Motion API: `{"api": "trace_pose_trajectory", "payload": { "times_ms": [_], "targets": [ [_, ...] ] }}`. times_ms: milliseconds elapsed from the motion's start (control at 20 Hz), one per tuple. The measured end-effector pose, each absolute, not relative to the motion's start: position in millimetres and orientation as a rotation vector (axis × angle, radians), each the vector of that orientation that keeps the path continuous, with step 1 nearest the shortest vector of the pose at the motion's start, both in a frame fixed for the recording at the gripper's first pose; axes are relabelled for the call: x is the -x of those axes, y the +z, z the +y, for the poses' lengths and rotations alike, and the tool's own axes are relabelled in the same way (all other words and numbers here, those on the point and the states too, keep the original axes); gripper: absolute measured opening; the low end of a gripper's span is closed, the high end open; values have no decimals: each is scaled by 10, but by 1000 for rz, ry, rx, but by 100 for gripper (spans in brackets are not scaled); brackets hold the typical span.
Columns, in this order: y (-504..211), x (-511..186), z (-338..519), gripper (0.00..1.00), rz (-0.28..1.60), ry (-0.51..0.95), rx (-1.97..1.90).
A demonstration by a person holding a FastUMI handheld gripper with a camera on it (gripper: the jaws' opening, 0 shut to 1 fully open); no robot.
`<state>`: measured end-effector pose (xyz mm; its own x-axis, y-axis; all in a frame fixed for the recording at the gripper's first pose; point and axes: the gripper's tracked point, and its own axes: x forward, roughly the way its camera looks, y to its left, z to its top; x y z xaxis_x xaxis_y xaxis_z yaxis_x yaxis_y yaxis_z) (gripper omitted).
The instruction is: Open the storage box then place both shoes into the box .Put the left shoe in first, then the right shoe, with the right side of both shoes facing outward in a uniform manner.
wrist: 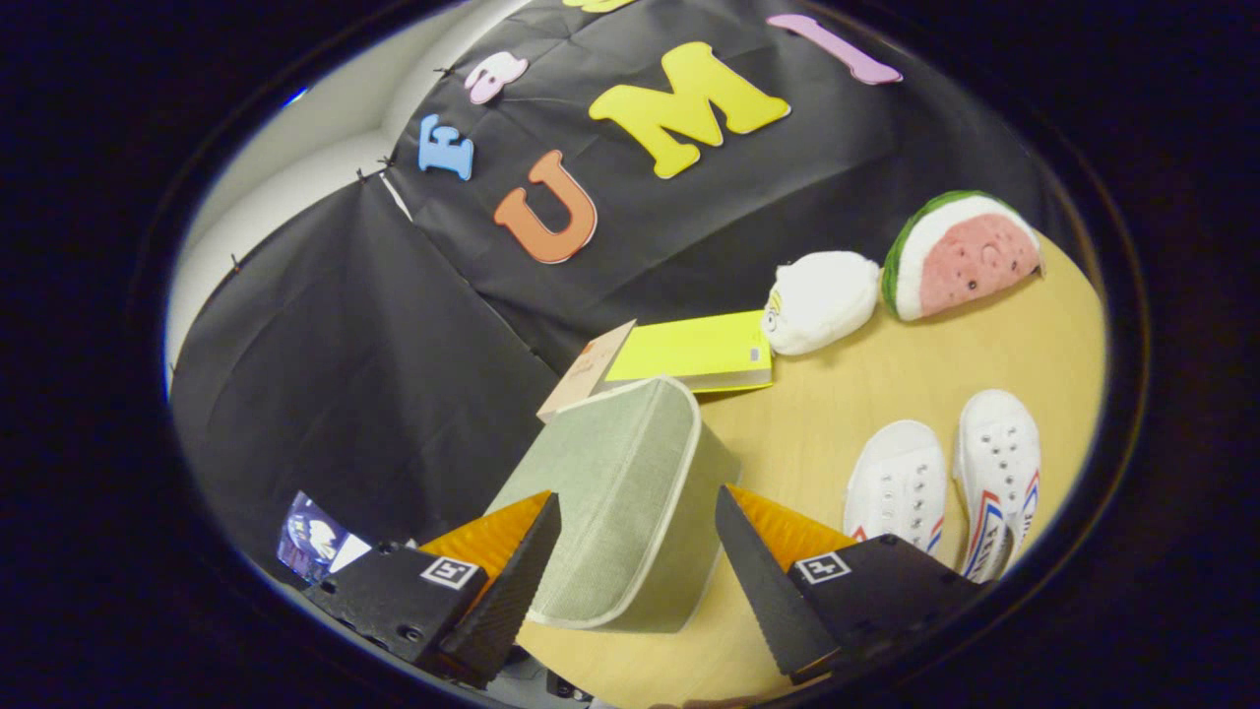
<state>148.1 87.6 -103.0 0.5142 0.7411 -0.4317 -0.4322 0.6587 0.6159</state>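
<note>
A light wood table [837, 414] sits w/ black cloth [374, 325] hung along its back edge as the booth wall. A white wall [295, 167] shows behind the cloth.

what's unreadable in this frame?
- Storage box: lid closed, inside hidden; near corner sits between the open gripper fingers, contact unclear.
- Shoes: heels cut off behind the right finger.
- Small card beyond the left finger: too small and blurred.

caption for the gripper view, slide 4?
Open gripper straddles the closed green fabric storage box; two white shoes wait beside it on the wooden table.
</note>
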Motion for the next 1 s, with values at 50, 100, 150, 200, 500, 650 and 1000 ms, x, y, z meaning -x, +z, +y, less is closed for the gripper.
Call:
{"api": "trace_pose_trajectory", "payload": {
  "times_ms": [50, 100, 150, 200, 500, 650, 1000],
  "targets": [
    [-1096, -1539, 915, 100, 770, 758, -482],
    [-1126, -1570, 979, 100, 798, 795, -500],
    [-1104, -1613, 1067, 100, 813, 844, -528],
    [-1070, -1658, 1151, 100, 819, 897, -561],
    [-1208, -1895, 1232, 100, 921, 991, -804],
    [-1300, -1878, 1271, 99, 969, 1030, -844],
    [-1348, -1833, 1323, 69, 1076, 1097, -891]
  ]
}}
